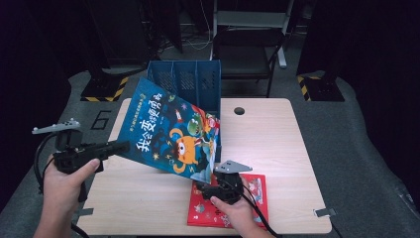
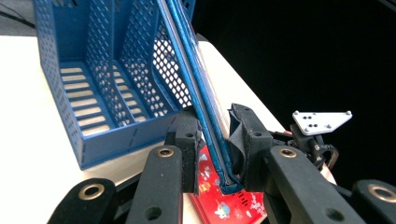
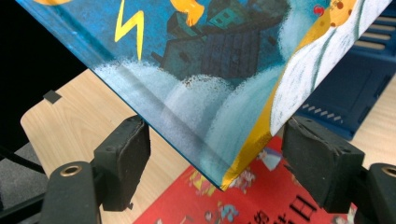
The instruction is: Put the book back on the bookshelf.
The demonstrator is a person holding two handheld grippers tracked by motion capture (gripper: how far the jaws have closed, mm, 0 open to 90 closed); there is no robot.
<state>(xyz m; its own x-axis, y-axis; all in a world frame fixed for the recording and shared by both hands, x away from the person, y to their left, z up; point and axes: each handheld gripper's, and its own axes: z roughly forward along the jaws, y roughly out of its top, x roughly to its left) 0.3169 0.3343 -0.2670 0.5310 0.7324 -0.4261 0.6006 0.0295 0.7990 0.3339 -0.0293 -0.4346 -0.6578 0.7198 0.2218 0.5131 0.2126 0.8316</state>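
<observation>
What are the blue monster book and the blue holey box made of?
The blue picture book with an orange monster looks like glossy printed card over a stiff cover: it stays flat while tilted, with a thin hard edge. The blue three-slot file rack looks like moulded matte plastic, judging by its neat perforated walls and slotted floor.

A pale wooden table (image 1: 277, 148) fills the middle of the high view, with a dark round hole (image 1: 239, 110) near its upper edge. A blue file rack (image 1: 185, 82) stands at its upper left. A red book (image 1: 257, 191) lies flat at the lower centre, close to the bottom edge.
</observation>
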